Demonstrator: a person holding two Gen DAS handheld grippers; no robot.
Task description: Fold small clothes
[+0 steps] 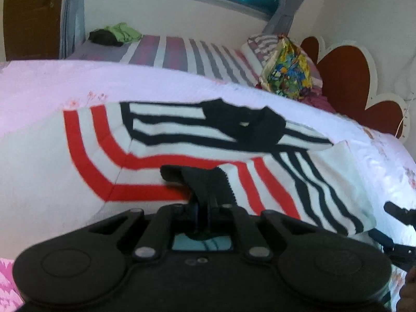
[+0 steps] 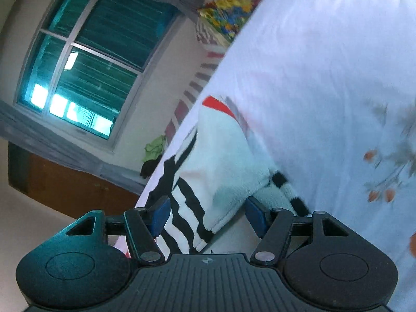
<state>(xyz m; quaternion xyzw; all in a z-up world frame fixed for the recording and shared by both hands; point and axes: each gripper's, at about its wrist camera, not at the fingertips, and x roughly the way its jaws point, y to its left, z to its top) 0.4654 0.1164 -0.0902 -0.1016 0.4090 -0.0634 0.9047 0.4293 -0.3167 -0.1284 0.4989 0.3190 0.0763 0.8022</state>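
A white knitted top (image 1: pixel 182 127) with red and black stripes lies spread on the white bedcover (image 1: pixel 39 91). My left gripper (image 1: pixel 205 202) is shut on a black edge piece (image 1: pixel 200 179) of the top at its near side, lifting it slightly. In the left wrist view my right gripper (image 1: pixel 390 223) sits at the top's right corner. In the right wrist view that gripper (image 2: pixel 208 215) is rolled on its side and open. The top's striped corner (image 2: pixel 228 156) lies between its blue pads (image 2: pixel 160 215), which stand apart from it.
Behind is a second bed with a striped sheet (image 1: pixel 182 49) carrying green and black clothes (image 1: pixel 114 35). A colourful bag (image 1: pixel 288 70) stands by the brown headboard (image 1: pixel 345 78). A pink cloth (image 1: pixel 6 280) shows at the near left. A curtained window (image 2: pixel 78 65) fills the far wall.
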